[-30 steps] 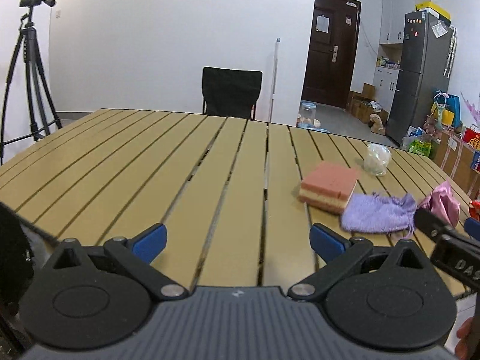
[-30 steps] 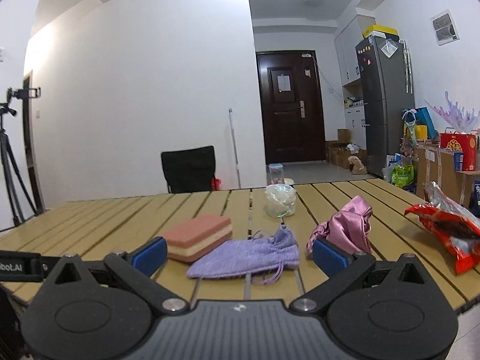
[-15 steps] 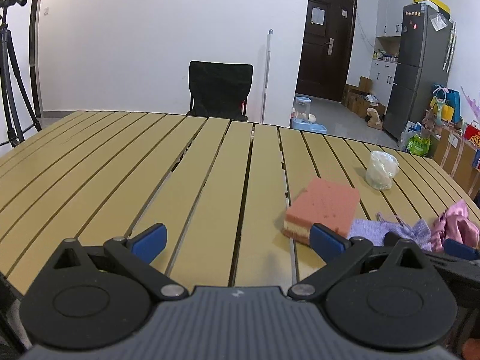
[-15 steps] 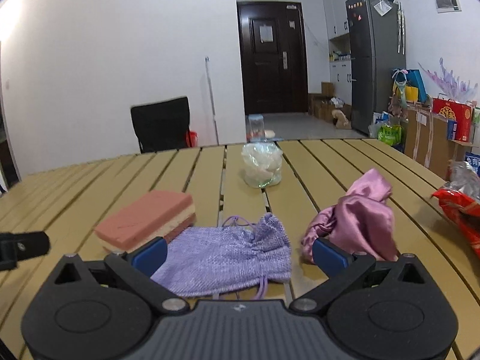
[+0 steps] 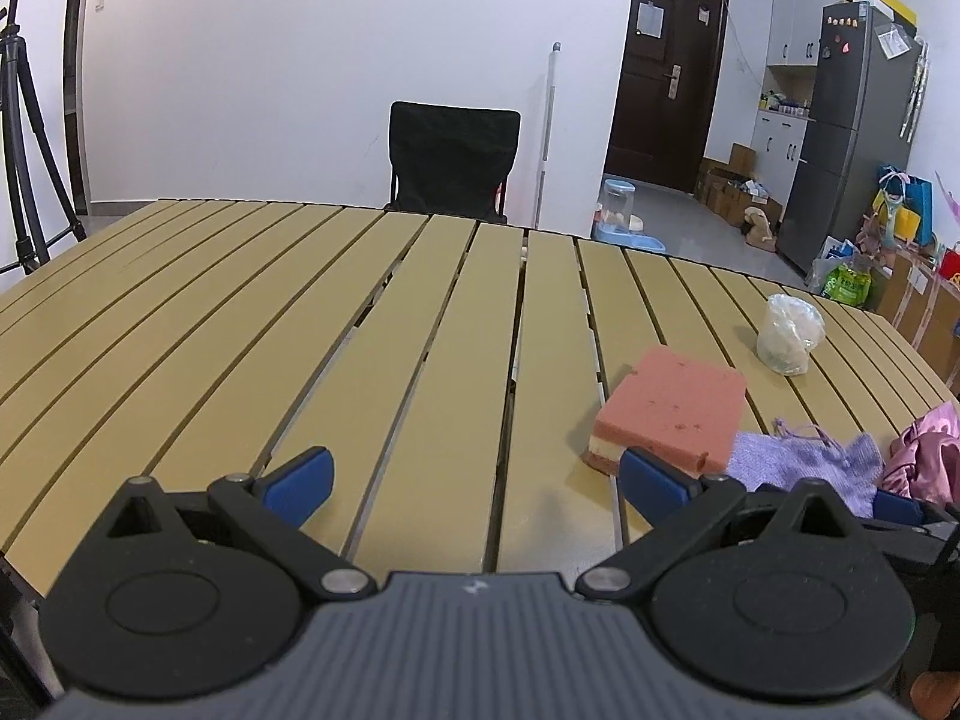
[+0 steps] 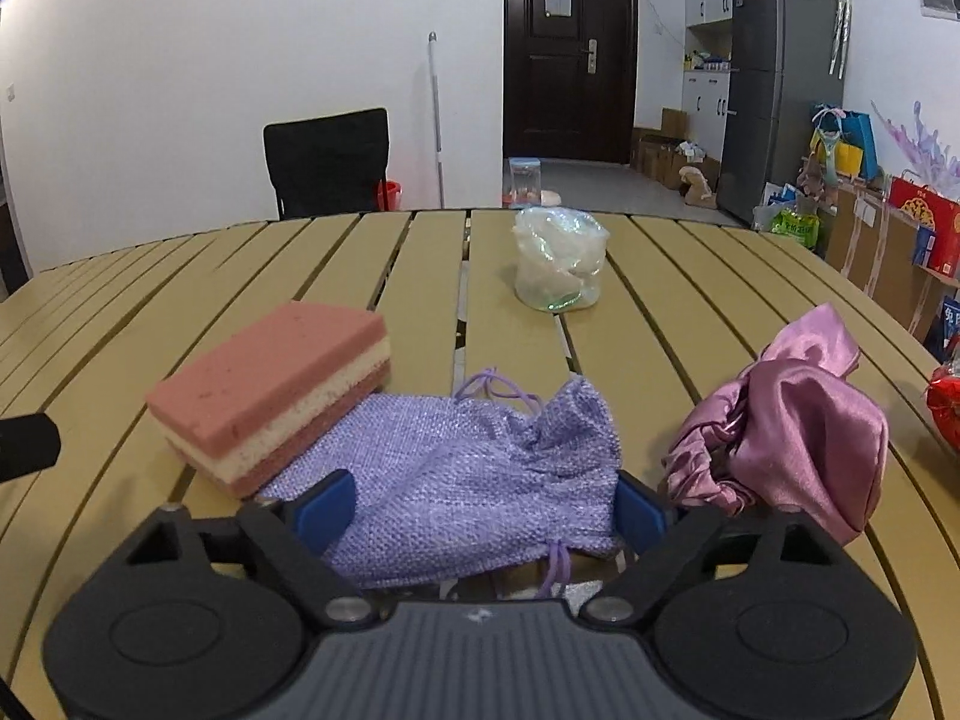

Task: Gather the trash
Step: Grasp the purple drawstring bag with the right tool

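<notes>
**Right hand-held gripper closing around lilac pouch; left one wide open over bare slats**

Left hand-held gripper [image 5: 474,474]: jaws spread wide, nothing btwn them, only the slatted counter [image 5: 300,330] below. Its right blue fingertip sits in front of the near corner of the pink sponge [image 5: 672,408]; can't tell if touching.

Right hand-held gripper [image 6: 480,504]: jaws closing, w/ the lilac drawstring pouch [image 6: 474,468] lying flat btwn the two blue tips. Fabric fills the gap side to side and meets both tips, but it still lies slack on the counter; no firm pinch visible. Pouch cord trails toward the gripper body.

Around it, L to R in the right wrist view:
- pink sponge [image 6: 270,396], w/ a pale middle layer, just left of the pouch, pouch edge against its side
- crumpled clear plastic bag [image 6: 558,264], upright, farther back near counter centre, well apart from the pouch
- pink satin bag [image 6: 798,432], bunched, just right of the pouch, near the right fingertip
- red wrapper [image 6: 945,402] at far right edge, mostly cut off

Black chair [image 6: 327,162] behind the counter's far edge; tripod [image 5: 24,138] at far left in the left wrist view.
</notes>
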Available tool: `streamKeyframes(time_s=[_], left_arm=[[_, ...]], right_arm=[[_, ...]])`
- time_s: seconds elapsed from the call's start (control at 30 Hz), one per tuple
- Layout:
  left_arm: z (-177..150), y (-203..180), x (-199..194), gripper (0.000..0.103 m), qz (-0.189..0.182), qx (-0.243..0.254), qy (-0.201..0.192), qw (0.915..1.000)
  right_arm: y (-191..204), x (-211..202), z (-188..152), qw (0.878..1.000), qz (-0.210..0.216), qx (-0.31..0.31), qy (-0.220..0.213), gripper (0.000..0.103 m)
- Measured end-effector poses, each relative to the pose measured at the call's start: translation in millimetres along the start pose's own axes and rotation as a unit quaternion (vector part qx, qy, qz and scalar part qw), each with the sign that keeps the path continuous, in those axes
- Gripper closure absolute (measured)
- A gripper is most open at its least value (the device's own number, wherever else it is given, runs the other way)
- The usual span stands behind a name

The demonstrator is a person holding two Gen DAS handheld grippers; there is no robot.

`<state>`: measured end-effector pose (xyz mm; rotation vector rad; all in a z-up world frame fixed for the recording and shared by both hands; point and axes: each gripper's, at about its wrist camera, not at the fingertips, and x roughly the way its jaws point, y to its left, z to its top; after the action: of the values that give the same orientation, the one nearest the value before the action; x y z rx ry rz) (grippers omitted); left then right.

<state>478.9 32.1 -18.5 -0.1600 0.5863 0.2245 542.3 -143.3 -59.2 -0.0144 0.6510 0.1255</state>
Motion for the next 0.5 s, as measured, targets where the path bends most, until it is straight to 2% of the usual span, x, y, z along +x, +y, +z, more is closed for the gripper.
streamKeyframes(time_s=[0.03, 0.17, 0.23, 0.37, 0.5], left_arm=[[0, -1, 0, 0.000, -0.001, 0.001, 0.000, 1.0000], [0, 0, -3, 0.000, -0.001, 0.004, -0.002, 1.0000], [1, 1, -4, 0.000, 0.000, 0.002, -0.002, 1.0000], [1, 1, -3, 0.000, 0.000, 0.001, -0.003, 1.0000], [1, 0, -3, 0.000, -0.005, -0.003, -0.002, 1.0000]], right_arm=[[-3, -4, -2, 1.000, 0.008, -0.001, -0.004, 0.032], [-2, -13, -8, 0.999, 0.022, -0.014, -0.020, 0.055], [1, -16, -10, 0.999, 0.031, -0.021, -0.025, 0.071], [3, -21, -15, 0.998, 0.039, -0.025, -0.033, 0.084], [-2, -25, -17, 0.998, 0.045, -0.011, -0.040, 0.087]])
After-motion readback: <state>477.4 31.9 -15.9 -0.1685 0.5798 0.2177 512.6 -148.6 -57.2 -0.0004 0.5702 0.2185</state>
